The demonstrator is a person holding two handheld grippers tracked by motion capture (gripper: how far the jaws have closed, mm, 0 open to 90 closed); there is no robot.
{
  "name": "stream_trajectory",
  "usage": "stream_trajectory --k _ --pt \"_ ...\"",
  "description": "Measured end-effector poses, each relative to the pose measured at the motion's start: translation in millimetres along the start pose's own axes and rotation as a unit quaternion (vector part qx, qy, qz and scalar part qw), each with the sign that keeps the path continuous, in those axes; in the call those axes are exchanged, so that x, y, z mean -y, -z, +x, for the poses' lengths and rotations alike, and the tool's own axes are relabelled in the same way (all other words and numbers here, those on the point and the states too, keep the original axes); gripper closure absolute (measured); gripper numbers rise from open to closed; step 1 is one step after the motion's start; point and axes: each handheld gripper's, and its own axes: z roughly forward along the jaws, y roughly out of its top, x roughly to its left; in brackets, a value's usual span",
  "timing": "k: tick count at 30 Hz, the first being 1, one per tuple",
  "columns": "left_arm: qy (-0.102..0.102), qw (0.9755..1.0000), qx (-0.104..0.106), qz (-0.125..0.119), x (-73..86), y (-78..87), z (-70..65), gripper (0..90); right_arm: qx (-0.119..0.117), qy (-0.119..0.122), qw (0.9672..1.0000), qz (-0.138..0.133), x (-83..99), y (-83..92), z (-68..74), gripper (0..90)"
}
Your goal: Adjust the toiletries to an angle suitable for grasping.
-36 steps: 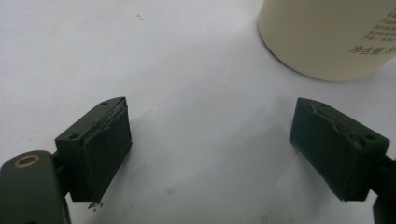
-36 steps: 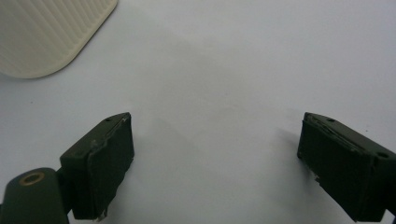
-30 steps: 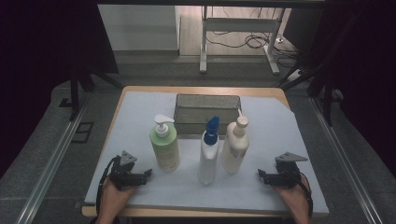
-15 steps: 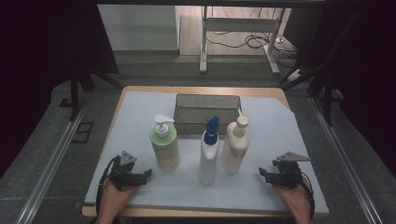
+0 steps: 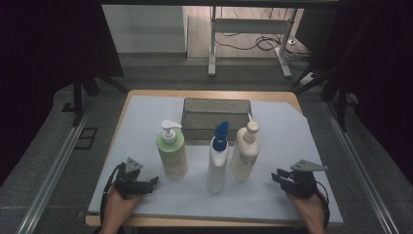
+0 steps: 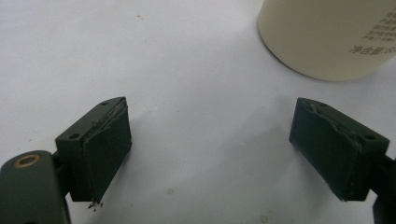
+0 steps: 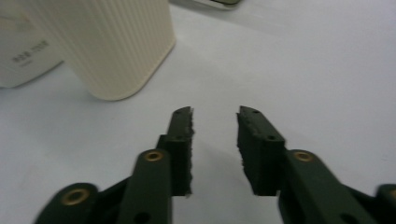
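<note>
Three bottles stand in a row on the white mat: a pale green pump bottle (image 5: 172,155), a white bottle with a blue cap (image 5: 217,163) and a cream bottle (image 5: 245,153). My left gripper (image 5: 152,183) rests on the mat left of the green bottle, its jaws wide open (image 6: 210,149) with only mat between them and the bottle's base (image 6: 327,37) ahead. My right gripper (image 5: 276,176) lies right of the cream bottle. Its jaws (image 7: 215,116) have just been closing to a narrow gap with nothing between them. The ribbed cream bottle (image 7: 116,46) stands ahead on their left.
A dark mesh basket (image 5: 216,100) sits behind the bottles at the middle of the table. The white mat (image 5: 146,112) covers most of the wooden tabletop. Metal rails run along both sides of the table, and a desk frame with cables stands on the floor beyond.
The right gripper's jaws have drawn closer together. Both hands and the bottles stay where they were.
</note>
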Motion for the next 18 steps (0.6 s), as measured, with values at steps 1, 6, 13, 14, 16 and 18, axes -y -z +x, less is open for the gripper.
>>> stream_trajectory --k 1,6,13,14,16,18 --pt "0.0 1.0 0.0 0.0 0.0 0.0 0.0 12.5 0.0 0.004 1.0 0.0 0.9 -0.8 1.5 72.0" --pt "0.0 1.0 0.0 0.0 0.0 0.0 0.0 12.5 -0.003 0.007 0.9999 -0.009 -0.6 1.4 5.7 77.1" --pt "0.0 1.0 0.0 0.0 0.0 0.0 0.0 12.5 -0.019 0.017 0.9996 -0.016 -5.3 5.0 15.0 83.5" --pt "0.0 1.0 0.0 0.0 0.0 0.0 0.0 12.5 -0.037 0.017 0.999 -0.018 -7.5 5.4 20.0 86.4" --pt "0.0 1.0 0.0 0.0 0.0 0.0 0.0 12.5 -0.048 0.019 0.9985 -0.018 -9.1 4.8 24.3 88.0" --pt "0.0 1.0 0.0 0.0 0.0 0.0 0.0 12.5 -0.053 0.022 0.9982 -0.019 -9.8 4.3 26.9 88.9"
